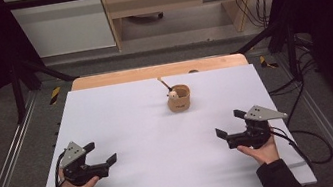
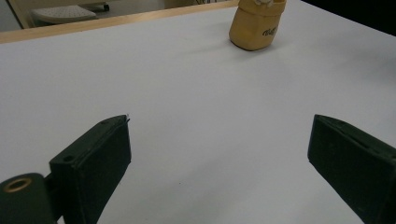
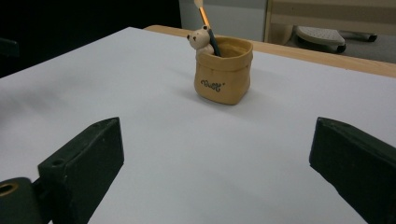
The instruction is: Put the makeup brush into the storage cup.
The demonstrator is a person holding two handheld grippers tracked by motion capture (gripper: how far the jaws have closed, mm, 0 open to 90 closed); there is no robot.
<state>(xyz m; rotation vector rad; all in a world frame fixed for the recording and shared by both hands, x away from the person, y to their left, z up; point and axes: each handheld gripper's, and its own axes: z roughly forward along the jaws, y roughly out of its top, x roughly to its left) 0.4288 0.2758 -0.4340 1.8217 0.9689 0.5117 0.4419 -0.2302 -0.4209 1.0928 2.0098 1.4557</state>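
Alone mid-table, a pot (image 1: 179,98) holding a brush (image 1: 164,82) stands unobstructed.

The table (image 1: 125,130) is topped with a smooth, matt white sheet, and a strip of pale wood shows along its far edge. The little sack-shaped pot (image 3: 223,70) looks like glazed ceramic, mustard yellow with a soft sheen, and the small cream bear (image 3: 200,38) at its rim has the same finish. The brush (image 3: 205,21) standing in it has a glossy orange handle that turns dark lower down; its material is hard to tell. The left gripper (image 1: 101,153) and the right gripper (image 1: 230,123) have matt black jaws, seemingly plastic, each topped with a dull grey plate that looks like metal. A brass-coloured ring (image 2: 17,184) with a metallic shine sits beside the left one's jaw.
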